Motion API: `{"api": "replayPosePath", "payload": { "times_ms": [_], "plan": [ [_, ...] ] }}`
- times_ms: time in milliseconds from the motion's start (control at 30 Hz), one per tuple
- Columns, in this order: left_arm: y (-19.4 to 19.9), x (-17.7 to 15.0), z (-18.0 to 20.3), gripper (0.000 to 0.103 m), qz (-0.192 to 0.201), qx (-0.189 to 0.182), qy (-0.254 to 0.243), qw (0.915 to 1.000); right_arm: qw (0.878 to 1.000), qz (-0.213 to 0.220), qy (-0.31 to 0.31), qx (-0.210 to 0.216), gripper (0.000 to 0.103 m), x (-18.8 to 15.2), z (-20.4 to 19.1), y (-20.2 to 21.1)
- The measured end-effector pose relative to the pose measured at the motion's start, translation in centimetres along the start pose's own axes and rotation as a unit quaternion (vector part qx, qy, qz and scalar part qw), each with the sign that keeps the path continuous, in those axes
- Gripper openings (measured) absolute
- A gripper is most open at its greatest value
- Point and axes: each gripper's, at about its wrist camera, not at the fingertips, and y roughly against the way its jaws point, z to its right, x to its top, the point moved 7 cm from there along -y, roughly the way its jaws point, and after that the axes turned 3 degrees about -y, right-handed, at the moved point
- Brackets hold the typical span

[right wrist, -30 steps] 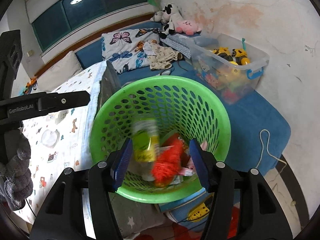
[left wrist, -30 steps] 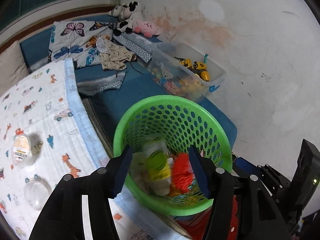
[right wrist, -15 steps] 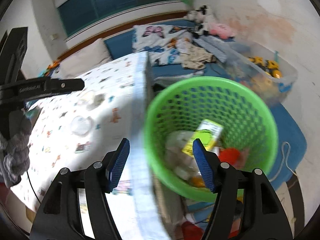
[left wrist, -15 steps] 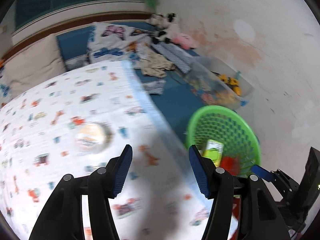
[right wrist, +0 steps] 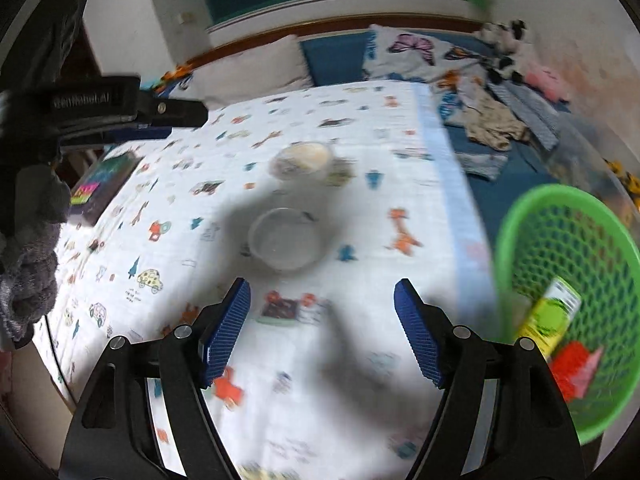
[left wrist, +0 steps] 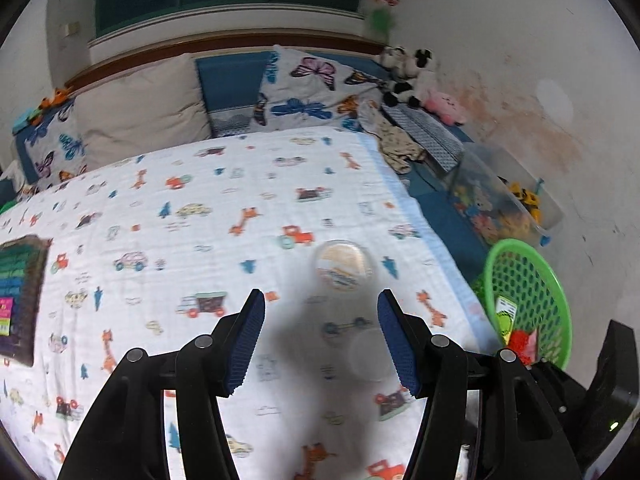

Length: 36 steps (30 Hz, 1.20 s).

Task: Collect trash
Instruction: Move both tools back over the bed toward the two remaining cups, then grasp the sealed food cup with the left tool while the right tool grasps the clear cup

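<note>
A green mesh basket [left wrist: 556,280] [right wrist: 520,220] stands off the table's right edge, holding a yellow-green carton [right wrist: 550,314] and red scraps [left wrist: 522,344]. On the animal-print cloth sit a clear lidded cup with a label [left wrist: 343,265] [right wrist: 302,159] and an empty clear cup [left wrist: 370,354] [right wrist: 286,239]. My left gripper [left wrist: 320,338] hovers open over the cloth, just short of the lidded cup, nothing between its fingers. My right gripper [right wrist: 322,330] is over the cloth below the empty cup, its jaws opening, nothing between them.
A dark book with coloured print [left wrist: 18,292] [right wrist: 102,184] lies at the table's left. Behind the table are pillows [left wrist: 140,108], soft toys [left wrist: 408,72] and a clear toy bin [left wrist: 504,204] on a blue couch. The other gripper [right wrist: 120,108] and a grey-gloved hand [right wrist: 24,272] fill the right view's left side.
Both grippers swung left from above the basket to above the table. The basket slid to the right edge of each view. The right jaws spread wider.
</note>
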Motion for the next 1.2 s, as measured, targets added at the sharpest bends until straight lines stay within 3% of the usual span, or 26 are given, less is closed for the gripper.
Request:
{"api": "replayPosePath", "payload": {
  "times_ms": [200, 500, 567, 633, 967, 1200],
  "plan": [
    [-0.5, -0.3, -2.3, 0.057, -0.004, 0.008, 0.014, 0.9999, 0.999, -0.016, 0.027, -0.001, 0.074, 0.6, -2.5, -3.4],
    [-2.0, -0.7, -4.6, 0.057, -0.015, 0.017, 0.032, 0.9992, 0.999, -0.031, 0.034, -0.014, 0.074, 1.6, -3.1, -7.2],
    [-2.4, -0.8, -4.7, 0.057, -0.018, 0.019, 0.032, 0.9991, 0.999, -0.035, 0.035, -0.018, 0.062, 1.6, -3.0, -7.7],
    [-2.9, -0.9, -4.6, 0.057, -0.022, 0.02, 0.03, 0.9991, 0.998, -0.039, 0.033, -0.02, 0.058, 1.3, -2.7, -8.0],
    [-5.8, -1.4, -2.1, 0.073, -0.036, 0.011, 0.007, 0.9993, 1.0, -0.022, -0.002, -0.009, 0.056, 0.4, 0.2, -4.6],
    [-9.3, -1.5, 0.4, 0.075, -0.049, 0.013, -0.028, 0.9983, 1.0, -0.007, -0.015, -0.022, 0.056, -0.2, 2.9, -1.0]
  ]
}}
